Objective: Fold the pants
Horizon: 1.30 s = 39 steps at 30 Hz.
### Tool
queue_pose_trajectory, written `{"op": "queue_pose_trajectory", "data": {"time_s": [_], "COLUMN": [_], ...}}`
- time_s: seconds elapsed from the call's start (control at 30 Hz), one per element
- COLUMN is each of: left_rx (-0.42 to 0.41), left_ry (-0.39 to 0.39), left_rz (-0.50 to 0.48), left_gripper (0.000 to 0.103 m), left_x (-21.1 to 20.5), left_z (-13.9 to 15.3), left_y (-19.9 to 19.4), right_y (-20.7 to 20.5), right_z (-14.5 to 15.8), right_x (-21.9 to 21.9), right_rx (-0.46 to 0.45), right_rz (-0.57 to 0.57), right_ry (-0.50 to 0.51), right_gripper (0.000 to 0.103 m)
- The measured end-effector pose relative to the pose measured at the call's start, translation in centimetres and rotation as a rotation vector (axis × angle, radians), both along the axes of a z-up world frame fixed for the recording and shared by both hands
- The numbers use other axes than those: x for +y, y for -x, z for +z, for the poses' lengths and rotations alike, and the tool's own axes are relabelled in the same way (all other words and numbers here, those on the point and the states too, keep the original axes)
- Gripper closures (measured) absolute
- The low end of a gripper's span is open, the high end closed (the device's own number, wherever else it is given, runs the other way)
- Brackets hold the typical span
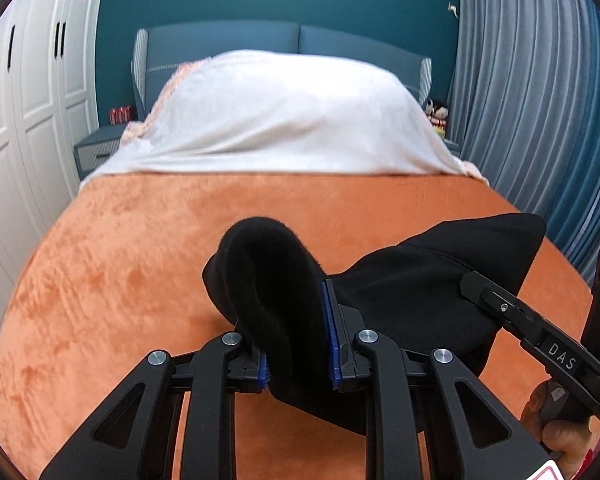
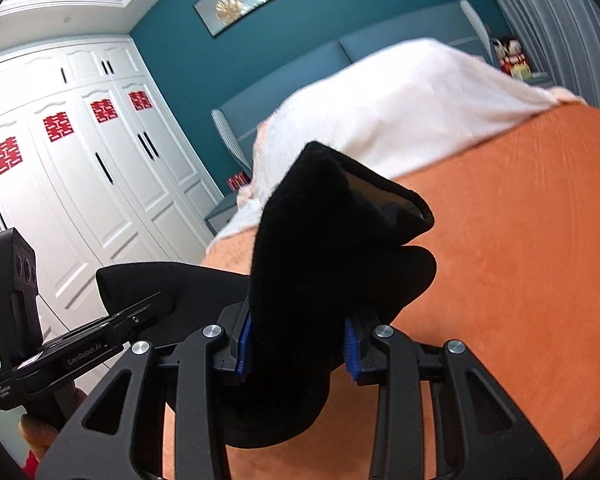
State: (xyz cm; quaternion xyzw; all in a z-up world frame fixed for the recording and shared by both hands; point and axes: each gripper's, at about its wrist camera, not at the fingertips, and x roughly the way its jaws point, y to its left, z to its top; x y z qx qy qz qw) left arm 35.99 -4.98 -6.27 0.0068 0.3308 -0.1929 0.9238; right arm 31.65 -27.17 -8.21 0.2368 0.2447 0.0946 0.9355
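Note:
The black pants [image 1: 412,292] hang bunched between both grippers above the orange bedspread [image 1: 140,280]. My left gripper [image 1: 296,344] is shut on a thick fold of the pants, which bulges up between its blue pads [image 1: 332,336]. My right gripper [image 2: 296,344] is shut on another bunch of the pants [image 2: 320,240]; an open hem or waistband shows at its top right. The right gripper also shows at the right edge of the left wrist view [image 1: 500,304], and the left gripper shows at the left of the right wrist view [image 2: 140,316].
The orange bedspread [image 2: 520,260] covers the near half of the bed. A white blanket [image 1: 284,120] lies over the far half before a blue headboard [image 1: 300,40]. White wardrobes [image 2: 80,180] stand on the left, grey curtains [image 1: 532,100] on the right, nightstands beside the headboard.

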Motion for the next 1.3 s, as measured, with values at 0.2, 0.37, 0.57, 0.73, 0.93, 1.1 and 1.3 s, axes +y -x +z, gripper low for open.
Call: {"op": "queue_pose_trajectory", "data": {"time_s": [0.2, 0.37, 0.57, 0.73, 0.93, 1.1, 1.3], "left_rx": [0.081, 0.104, 0.29, 0.265, 0.245, 0.438, 0.499], "left_ry": [0.0, -0.079, -0.104, -0.075, -0.117, -0.182, 0.0], "left_rz": [-0.016, -0.019, 0.126, 0.248, 0.196, 0.212, 0.264], "left_gripper": [0.081, 0.072, 0.033, 0.034, 0.033, 0.029, 0.005], "left_x": [0.8, 0.5, 5.2, 11.2, 4.6, 2.6, 6.4], "left_z": [-6.2, -9.4, -13.4, -8.6, -6.4, -15.0, -17.3], "left_y": [0.5, 3.5, 5.8, 8.8, 3.1, -0.5, -1.1], "right_y": [1.2, 3.8, 8.2, 14.8, 7.2, 3.2, 3.4], "right_z": [-6.9, -10.9, -14.3, -8.1, -3.4, -11.3, -11.9], "right_x": [-0.2, -0.6, -2.7, -6.5, -1.0, -0.2, 0.6], "right_rx": [0.117, 0.182, 0.398, 0.313, 0.282, 0.477, 0.419], "right_rz": [0.0, -0.004, -0.067, -0.181, -0.037, -0.076, -0.096], "right_ry": [-0.041, -0.081, -0.107, 0.017, 0.238, 0.315, 0.391], "right_gripper": [0.069, 0.057, 0.029, 0.076, 0.086, 0.087, 0.081]}}
